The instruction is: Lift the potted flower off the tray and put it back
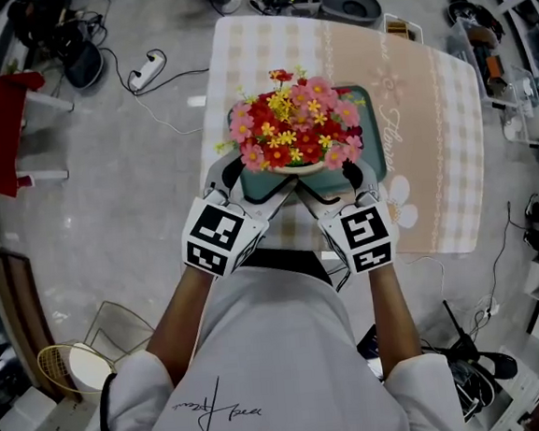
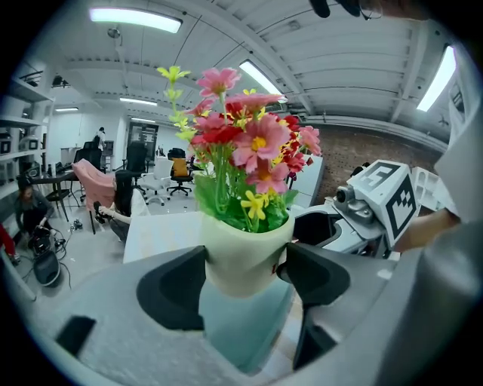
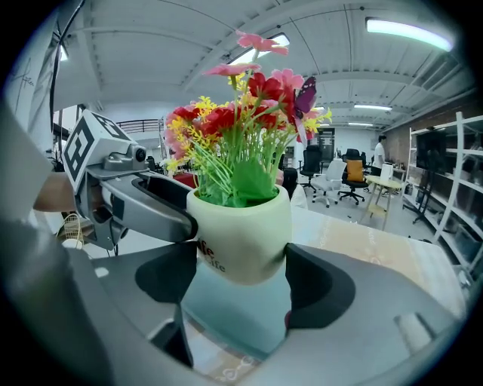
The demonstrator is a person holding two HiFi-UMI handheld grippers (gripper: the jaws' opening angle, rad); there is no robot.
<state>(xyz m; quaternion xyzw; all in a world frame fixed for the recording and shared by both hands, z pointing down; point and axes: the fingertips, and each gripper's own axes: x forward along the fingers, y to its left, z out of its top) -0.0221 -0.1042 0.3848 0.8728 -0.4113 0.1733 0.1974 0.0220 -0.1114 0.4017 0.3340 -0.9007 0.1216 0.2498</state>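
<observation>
Tablecloth (image 1: 432, 149) below, both hand-held grippers (image 2: 245, 264) (image 3: 240, 260) clamp pot (image 3: 241, 234) lettered "ife".

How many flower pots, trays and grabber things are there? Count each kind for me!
potted flower: 1
tray: 1
grippers: 2, the left gripper and the right gripper, each with its fingers closed on the potted flower
Total: 4
</observation>
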